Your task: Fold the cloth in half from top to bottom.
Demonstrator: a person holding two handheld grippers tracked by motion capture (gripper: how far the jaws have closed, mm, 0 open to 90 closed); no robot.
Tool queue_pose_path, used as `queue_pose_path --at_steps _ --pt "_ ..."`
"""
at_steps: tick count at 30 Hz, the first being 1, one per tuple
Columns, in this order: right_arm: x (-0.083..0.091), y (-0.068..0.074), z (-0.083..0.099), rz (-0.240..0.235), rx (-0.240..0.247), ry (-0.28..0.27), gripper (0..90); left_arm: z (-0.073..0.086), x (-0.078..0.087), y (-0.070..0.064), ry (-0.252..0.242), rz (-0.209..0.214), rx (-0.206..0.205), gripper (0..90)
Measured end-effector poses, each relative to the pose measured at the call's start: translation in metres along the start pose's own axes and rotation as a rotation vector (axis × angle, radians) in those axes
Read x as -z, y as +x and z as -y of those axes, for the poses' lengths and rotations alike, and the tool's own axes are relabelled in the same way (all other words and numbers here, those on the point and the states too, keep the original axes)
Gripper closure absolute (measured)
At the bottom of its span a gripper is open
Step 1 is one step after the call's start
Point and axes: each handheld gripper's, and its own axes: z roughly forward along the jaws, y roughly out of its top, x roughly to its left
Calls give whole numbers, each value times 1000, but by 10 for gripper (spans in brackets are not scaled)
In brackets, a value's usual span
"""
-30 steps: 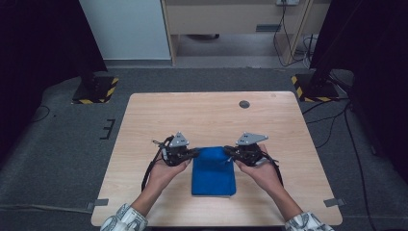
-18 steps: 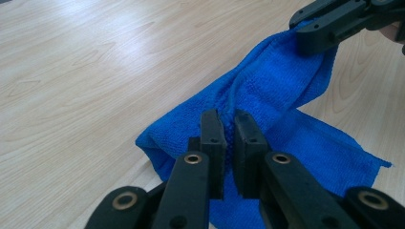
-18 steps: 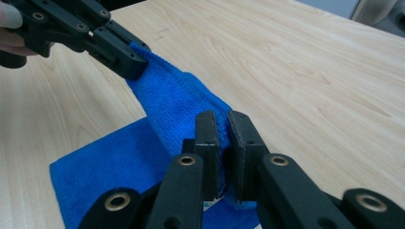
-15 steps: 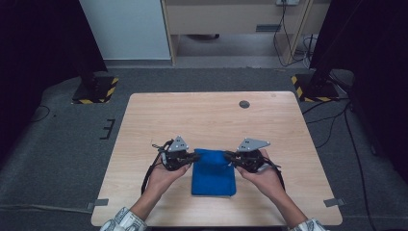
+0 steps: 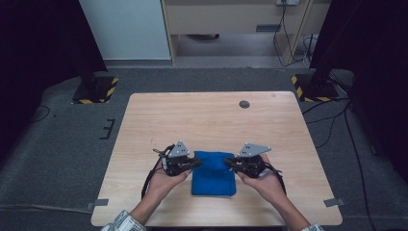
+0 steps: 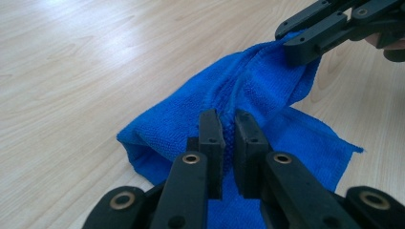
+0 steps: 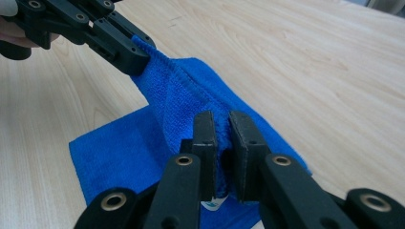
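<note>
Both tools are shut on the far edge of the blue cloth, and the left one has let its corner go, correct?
Not quite: the left tool hasn't let go. In the left gripper view its jaws pinch the blue cloth between them, just as the right tool does in the right gripper view. Both grip the cloth's far edge.

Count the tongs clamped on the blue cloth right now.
2. The left tongs pinch the far left corner of the blue cloth; the right tongs pinch its far right corner. Both lift that edge off the table.
</note>
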Motion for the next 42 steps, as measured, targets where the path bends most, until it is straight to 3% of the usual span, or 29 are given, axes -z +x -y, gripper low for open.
queue_pose_path --at_steps 13,23,28,34,38,42 --pt "0 1 12 -12 -9 7 807 11 -3 -6 23 22 2 824" --pt "-2 9 26 -24 8 47 790 27 -12 -8 80 23 1 800" --pt "0 14 27 -29 21 57 797 27 -10 -10 69 26 5 785" --pt "9 21 25 -45 25 31 792 31 -4 -12 62 37 12 766" --pt "8 25 31 -50 36 69 782 40 -8 -17 105 54 0 743" --pt "6 26 35 -60 30 100 757 42 -11 -19 111 50 -8 700"
